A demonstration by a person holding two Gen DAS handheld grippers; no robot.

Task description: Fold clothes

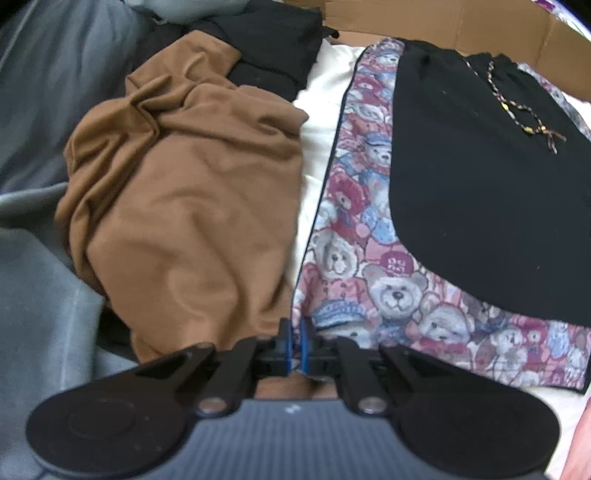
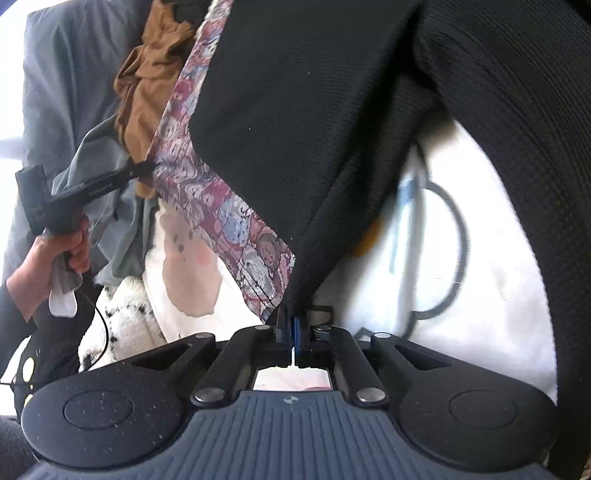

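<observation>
Cardboard backing the pile, I'm pinching the bear-print garment (image 1: 373, 229) at six o'clock, left gripper (image 1: 295, 341) and right gripper (image 2: 291, 328) both clamped on corners, needing even tension.

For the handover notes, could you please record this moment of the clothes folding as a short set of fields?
garment in work: teddy-bear print garment with black panel, spread flat
left gripper: shut on the print garment's near corner
right gripper: shut on the black fabric edge, beside the print hem
beside it: brown garment, crumpled, unfolded
on the black panel: braided beaded cord
underneath: white sheet
far side: cardboard edge
left margin: grey fabric
</observation>
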